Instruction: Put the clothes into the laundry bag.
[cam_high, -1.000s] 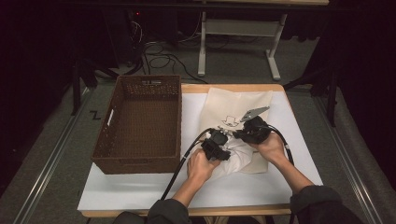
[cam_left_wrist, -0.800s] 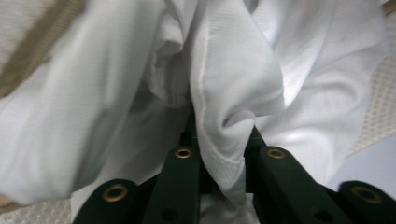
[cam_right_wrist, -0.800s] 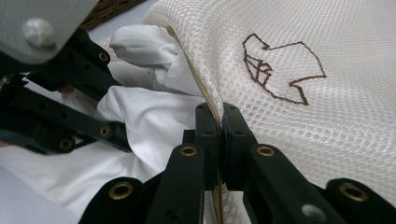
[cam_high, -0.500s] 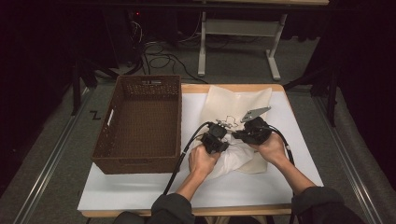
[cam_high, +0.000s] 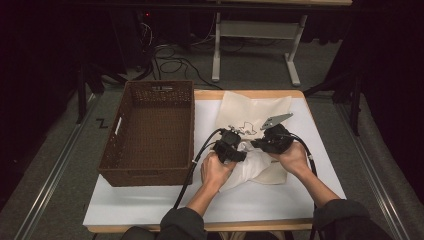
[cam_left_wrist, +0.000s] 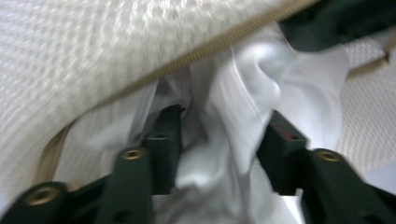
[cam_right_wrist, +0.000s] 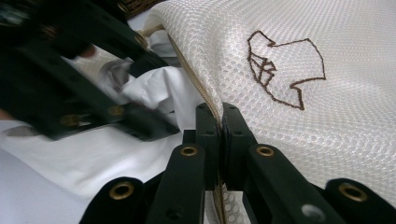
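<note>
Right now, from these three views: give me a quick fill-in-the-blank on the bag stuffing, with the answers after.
1. The right gripper is shut on the zipper edge of the mesh ____.
2. White cloth lies between the ____ gripper's parted jaws.
3. The wicker basket stands to the ____ of the bag in the high view.
4. The stitched outline on the mesh is ____ in colour.

Missing words: bag; left; left; brown

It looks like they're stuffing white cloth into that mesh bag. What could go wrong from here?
The right gripper pinches only the zipper edge of the mesh bag; a tug might pull that thin edge free and let the opening sag. The left gripper has just been opening around the white cloth, so loose folds could snag on its pads or slide back out.
</note>
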